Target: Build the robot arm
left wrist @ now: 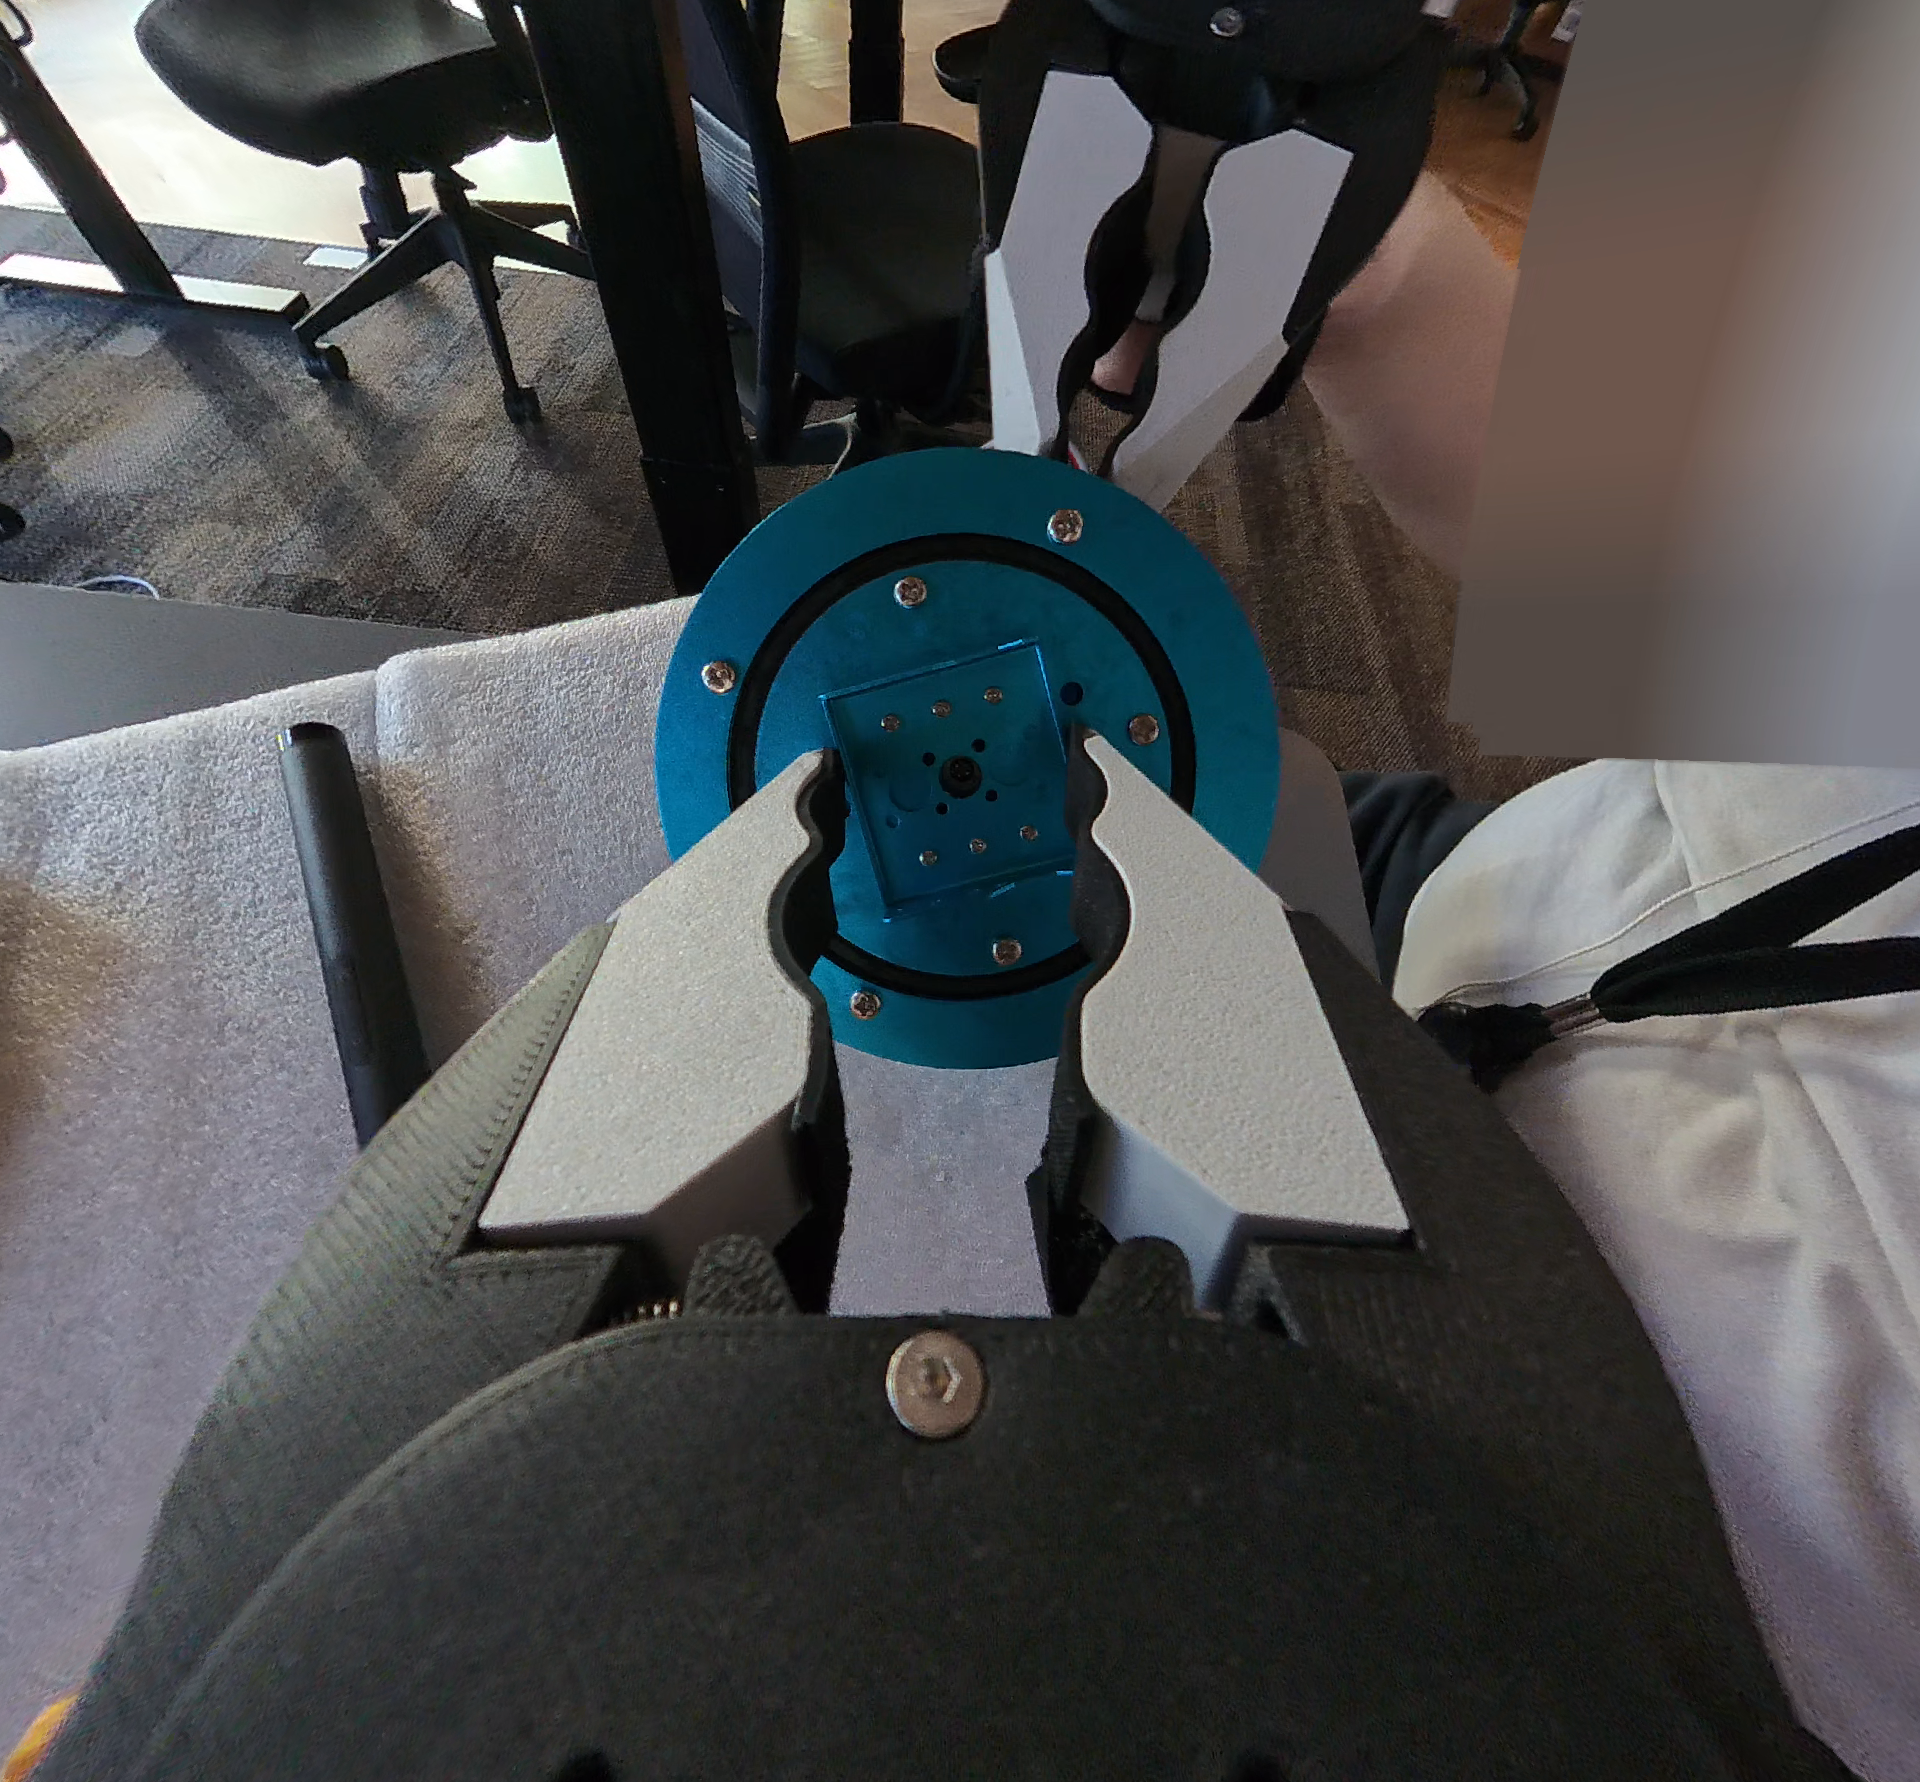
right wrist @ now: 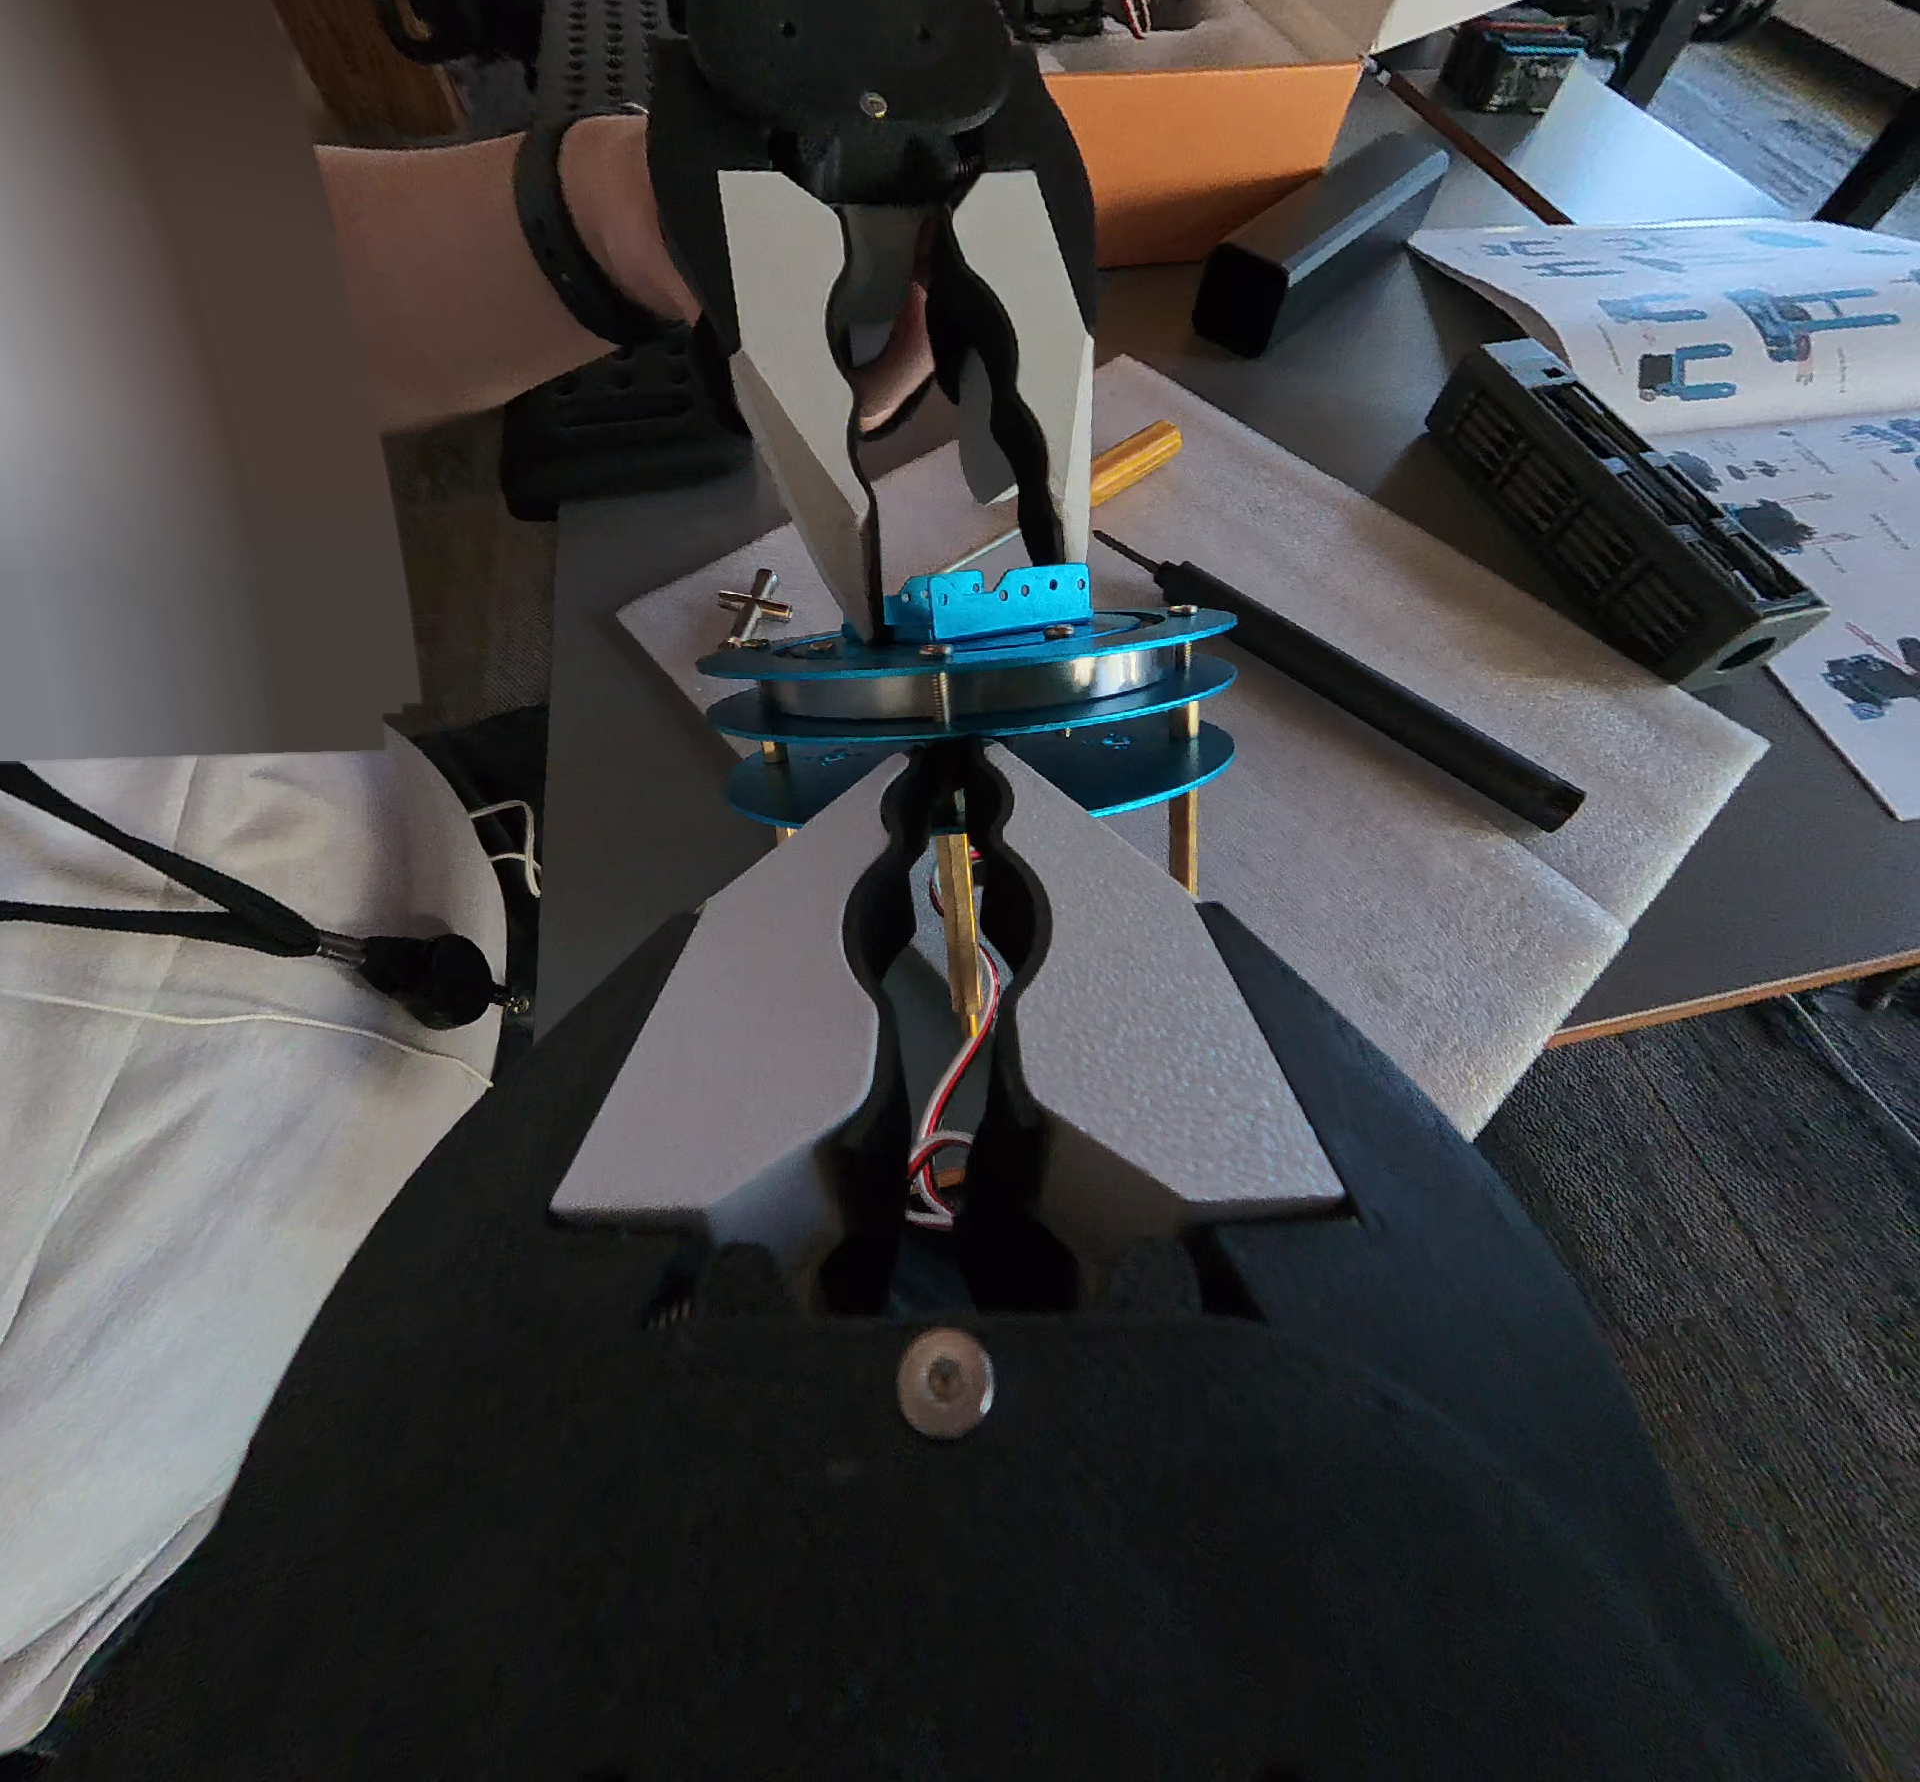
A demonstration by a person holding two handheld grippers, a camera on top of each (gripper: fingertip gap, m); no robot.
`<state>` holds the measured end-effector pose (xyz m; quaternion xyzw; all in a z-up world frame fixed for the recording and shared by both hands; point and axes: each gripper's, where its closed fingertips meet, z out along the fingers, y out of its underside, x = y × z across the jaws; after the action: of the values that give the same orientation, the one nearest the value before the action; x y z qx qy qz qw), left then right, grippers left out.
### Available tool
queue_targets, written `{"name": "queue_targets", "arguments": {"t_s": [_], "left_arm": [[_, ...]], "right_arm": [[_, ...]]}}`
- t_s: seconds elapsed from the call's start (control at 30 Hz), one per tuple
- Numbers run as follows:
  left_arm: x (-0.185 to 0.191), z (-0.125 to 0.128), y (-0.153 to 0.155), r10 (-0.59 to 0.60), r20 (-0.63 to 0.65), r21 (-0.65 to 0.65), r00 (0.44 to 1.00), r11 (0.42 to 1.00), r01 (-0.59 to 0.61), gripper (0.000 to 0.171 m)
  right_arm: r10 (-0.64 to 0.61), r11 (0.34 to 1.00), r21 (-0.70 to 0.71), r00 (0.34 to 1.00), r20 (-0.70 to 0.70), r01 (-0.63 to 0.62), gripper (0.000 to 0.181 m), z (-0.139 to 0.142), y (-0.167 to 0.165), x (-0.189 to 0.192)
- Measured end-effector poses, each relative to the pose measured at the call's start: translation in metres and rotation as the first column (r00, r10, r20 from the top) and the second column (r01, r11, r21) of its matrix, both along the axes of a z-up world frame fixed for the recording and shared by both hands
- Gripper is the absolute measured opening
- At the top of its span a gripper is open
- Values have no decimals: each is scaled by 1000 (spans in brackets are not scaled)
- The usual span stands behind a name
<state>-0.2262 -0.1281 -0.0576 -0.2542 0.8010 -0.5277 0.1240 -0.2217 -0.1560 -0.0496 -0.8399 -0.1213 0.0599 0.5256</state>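
Holding a blue disc stack [right wrist: 1143, 633] [left wrist: 707, 797] at the near edge of a white foam sheet [right wrist: 1351, 901] [left wrist: 520, 745] on a grey table [right wrist: 1766, 901]; not showing whether its brass posts [right wrist: 1180, 839] are touching the foam.

Gripping the blue bracket [right wrist: 987, 589] [left wrist: 951, 797] on top of the stack with the left gripper [left wrist: 956, 756] [right wrist: 966, 579], coming down from above and pressing one grey finger against each end.

Reaching in from the opposite side with the right gripper [right wrist: 948, 761] [left wrist: 1107, 459], fingers drawn almost together just under the lowest disc, with a brass post and a red, white and black wire [right wrist: 961, 1098] running between them. Not showing clearly whether this gripper is clamping anything or merely nearly closed, the tips being hidden by the disc.

Lying on the foam beside the stack: a black screwdriver [right wrist: 1382, 693] [left wrist: 332, 901], a yellow handle [right wrist: 1132, 459] and a small metal cross wrench [right wrist: 755, 605].

Sitting farther out on the table: a black bit case [right wrist: 1621, 506], a grey square tube [right wrist: 1320, 246], printed sheets [right wrist: 1714, 298] and an orange cardboard box [right wrist: 1195, 143].

Showing behind the left gripper a forearm wearing a black wristband [right wrist: 551, 236]. Filling the near side with a white garment [right wrist: 208, 1109] [left wrist: 1714, 1213] and a black lanyard [right wrist: 156, 911].

Standing beyond the table on grey carpet [left wrist: 260, 485]: black office chairs [left wrist: 322, 59].
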Motion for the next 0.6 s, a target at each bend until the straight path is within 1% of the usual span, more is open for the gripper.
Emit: {"name": "queue_targets", "arguments": {"t_s": [0.13,0.43,0.6], "left_arm": [[-1,0,0,-24,23,26,999,999,23,41],[-1,0,0,-35,46,48,998,998,33,42],[0,0,1,-13,9,-8,1000,1000,13,42]], "right_arm": [[46,999,23,999,-3,-46,4,0,0,-2],[62,998,26,998,-4,-62,4,1,1,-3],[37,999,29,999,-5,-37,4,1,2,-1]]}}
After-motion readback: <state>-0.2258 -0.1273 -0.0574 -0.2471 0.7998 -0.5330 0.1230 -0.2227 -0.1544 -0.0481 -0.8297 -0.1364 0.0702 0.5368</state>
